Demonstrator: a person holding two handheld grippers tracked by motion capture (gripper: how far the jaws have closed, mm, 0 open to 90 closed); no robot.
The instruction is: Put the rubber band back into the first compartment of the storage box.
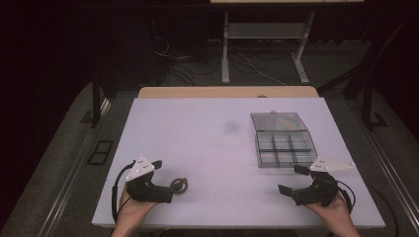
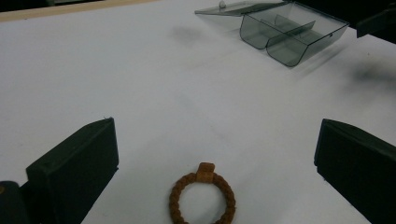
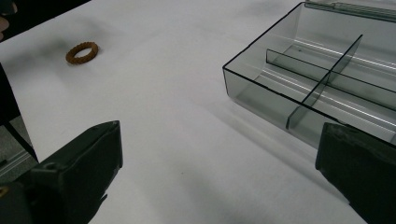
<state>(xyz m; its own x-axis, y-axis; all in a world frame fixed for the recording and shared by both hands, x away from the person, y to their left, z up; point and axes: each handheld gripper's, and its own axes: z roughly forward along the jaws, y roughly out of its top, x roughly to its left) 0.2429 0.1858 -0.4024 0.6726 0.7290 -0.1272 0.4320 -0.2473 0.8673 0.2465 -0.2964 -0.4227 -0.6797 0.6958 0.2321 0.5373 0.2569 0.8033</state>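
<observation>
Braided ring (image 2: pixel 202 198) between wide-apart left hand-held gripper (image 2: pixel 210 163) jaws; right released, compartment box (image 1: pixel 284 146) near.

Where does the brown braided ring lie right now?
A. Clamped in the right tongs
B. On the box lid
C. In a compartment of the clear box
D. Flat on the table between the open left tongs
D: the ring lies flat on the table between the spread jaws of the left tongs, apart from both.

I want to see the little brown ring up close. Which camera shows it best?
The left gripper view: the brown braided ring lies close, between the open jaws, its square bead clear. The right gripper view shows it small and far off; the high view shows a tiny loop.
</observation>
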